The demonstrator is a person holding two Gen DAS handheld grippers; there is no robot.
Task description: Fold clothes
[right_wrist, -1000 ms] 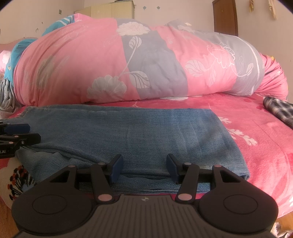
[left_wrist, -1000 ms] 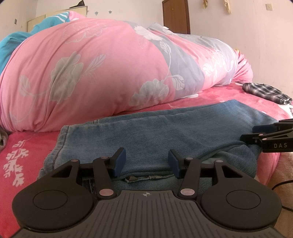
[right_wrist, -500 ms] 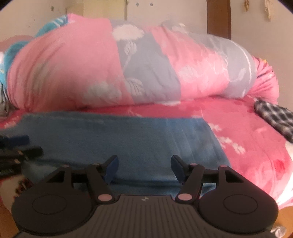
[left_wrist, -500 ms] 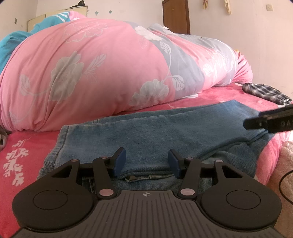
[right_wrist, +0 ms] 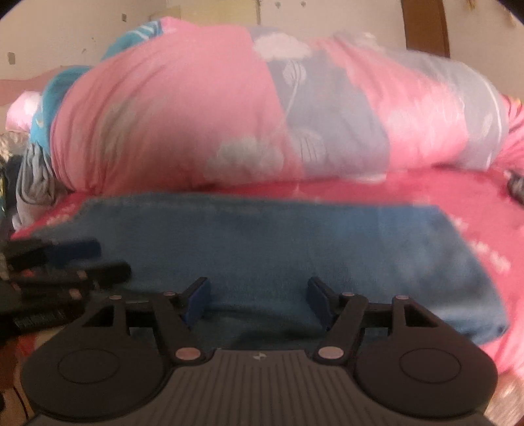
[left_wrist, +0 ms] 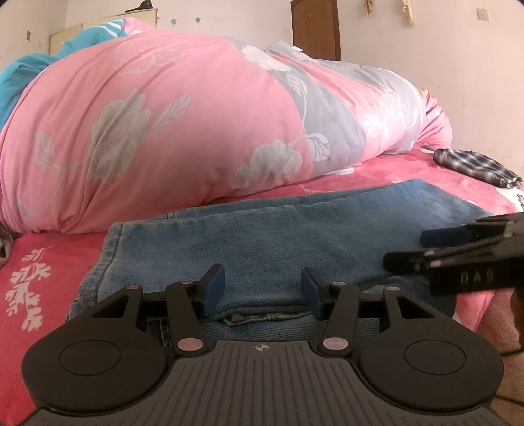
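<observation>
Folded blue jeans (left_wrist: 278,236) lie flat on the pink bed sheet (left_wrist: 42,259), with the waistband at the near edge. My left gripper (left_wrist: 263,292) is open and empty, its fingers just over the near edge of the jeans. My right gripper (right_wrist: 258,300) is open and empty over the near edge of the jeans (right_wrist: 294,242) further right; this view is blurred. The right gripper also shows in the left wrist view (left_wrist: 458,255), and the left gripper shows in the right wrist view (right_wrist: 59,262).
A big rolled pink and grey floral quilt (left_wrist: 183,131) lies behind the jeans along the bed. A dark checked cloth (left_wrist: 475,165) lies at the far right of the bed. A brown door (left_wrist: 316,29) stands in the back wall.
My right gripper has drawn back and opened wider, then moved left and closer to the left gripper. The left gripper and the jeans have stayed put.
</observation>
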